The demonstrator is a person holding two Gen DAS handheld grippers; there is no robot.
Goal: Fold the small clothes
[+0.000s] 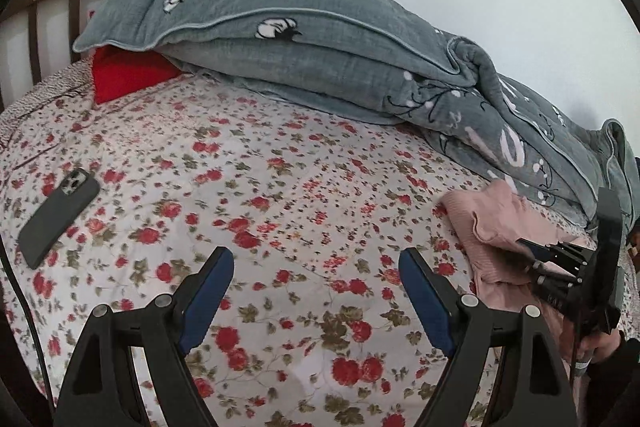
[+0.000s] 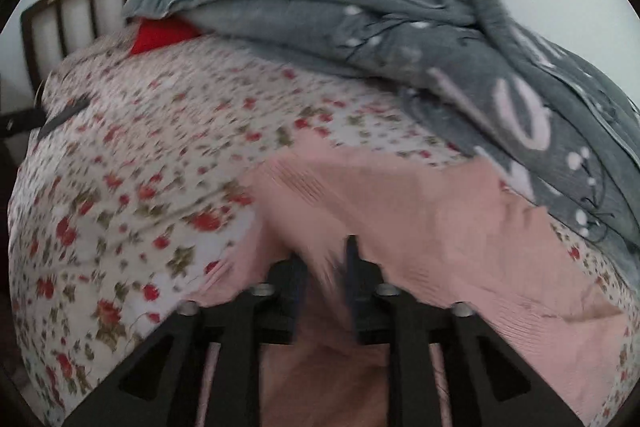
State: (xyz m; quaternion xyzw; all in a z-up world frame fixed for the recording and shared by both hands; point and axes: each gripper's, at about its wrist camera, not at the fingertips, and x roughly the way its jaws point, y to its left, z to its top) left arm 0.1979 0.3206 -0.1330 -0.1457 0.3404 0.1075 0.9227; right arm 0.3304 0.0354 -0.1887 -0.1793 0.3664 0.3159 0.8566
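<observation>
Fingers, left gripper (image 1: 316,291): spread wide over bare sheet (image 1: 280,187), holding nothing
Phone (image 1: 59,217): far left on sheet
Garment (image 2: 420,227): pink, right, beside quilt (image 1: 320,47)
Fingers, right gripper (image 2: 326,283): pinching garment's fold

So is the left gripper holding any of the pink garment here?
No: the left gripper is open over bare floral bedsheet, while the pink garment lies off to its right.
</observation>
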